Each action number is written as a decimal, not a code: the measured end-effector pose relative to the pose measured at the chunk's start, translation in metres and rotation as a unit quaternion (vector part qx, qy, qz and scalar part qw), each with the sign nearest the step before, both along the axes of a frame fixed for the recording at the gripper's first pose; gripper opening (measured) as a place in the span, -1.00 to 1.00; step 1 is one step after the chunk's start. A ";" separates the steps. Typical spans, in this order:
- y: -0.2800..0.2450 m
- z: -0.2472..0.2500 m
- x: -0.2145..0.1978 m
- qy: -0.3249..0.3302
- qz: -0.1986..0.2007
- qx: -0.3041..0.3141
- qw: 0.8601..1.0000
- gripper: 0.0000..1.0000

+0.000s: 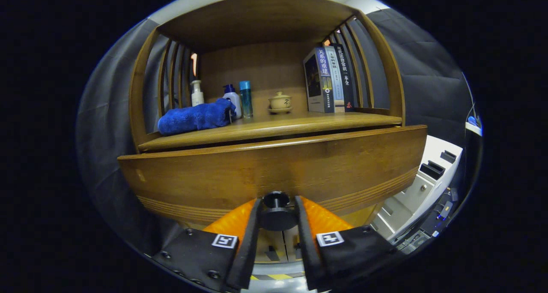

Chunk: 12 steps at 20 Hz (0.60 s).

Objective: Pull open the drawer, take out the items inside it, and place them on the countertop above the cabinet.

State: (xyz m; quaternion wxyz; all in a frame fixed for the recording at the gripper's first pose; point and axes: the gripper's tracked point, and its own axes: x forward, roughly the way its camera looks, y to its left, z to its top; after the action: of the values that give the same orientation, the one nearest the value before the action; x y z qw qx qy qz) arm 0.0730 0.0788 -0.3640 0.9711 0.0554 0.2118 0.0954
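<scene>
On the shelf you can read 关系的重建 in pale characters down the spine of the dark blue-banded book [319, 81]. The black book [346, 76] two spines over ends in 一本全. The print on the white book [336, 81] between them is too small to read. A square black-and-white coded marker [224, 240] sits on each finger of the gripper [277, 205], whose fingers clasp the dark round drawer knob [276, 218].

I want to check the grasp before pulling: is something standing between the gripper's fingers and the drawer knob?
Nothing visible. The gripper has its fingers on either side of the drawer knob, pressing on it, on the drawer front.
</scene>
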 end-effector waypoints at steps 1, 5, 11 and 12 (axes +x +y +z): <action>-0.002 0.006 -0.013 -0.001 -0.003 0.001 1.000 0.05; -0.004 0.003 -0.014 -0.009 -0.002 -0.036 0.999 -0.16; -0.004 0.004 -0.022 -0.005 -0.001 -0.041 0.999 -0.29; -0.004 0.005 -0.025 -0.003 -0.001 -0.036 0.999 -0.29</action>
State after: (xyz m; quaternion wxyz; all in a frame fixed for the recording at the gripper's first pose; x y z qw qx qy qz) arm 0.0479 0.0750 -0.3594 0.9733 0.0199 0.2118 0.0865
